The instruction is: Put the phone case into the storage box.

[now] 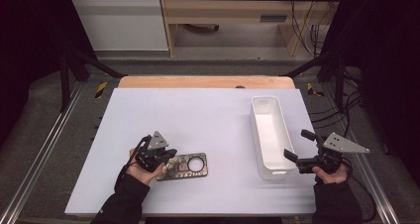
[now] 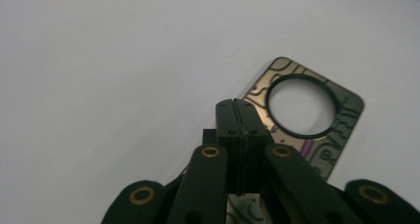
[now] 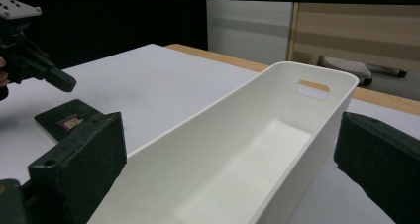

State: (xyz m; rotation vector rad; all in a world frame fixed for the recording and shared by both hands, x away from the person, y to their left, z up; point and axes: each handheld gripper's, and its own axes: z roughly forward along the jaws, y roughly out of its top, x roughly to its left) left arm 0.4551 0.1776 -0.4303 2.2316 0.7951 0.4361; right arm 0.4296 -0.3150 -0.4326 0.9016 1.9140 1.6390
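Note:
A flat dark metallic plate with a round hole and etched lines lies on the white table near its front left. My left gripper hovers over the plate's left end. In the left gripper view its jaws are pressed together with nothing between them, and the left gripper has its tips just short of the plate and its hole. My right gripper is open beside the near right end of a long white bin. In the right gripper view the bin is empty, with the jaws spread wide on either side.
The bin runs front to back on the table's right half, with a handle slot in its far end. The left gripper and the plate appear at the left of the right gripper view. A wooden edge borders the table's far side.

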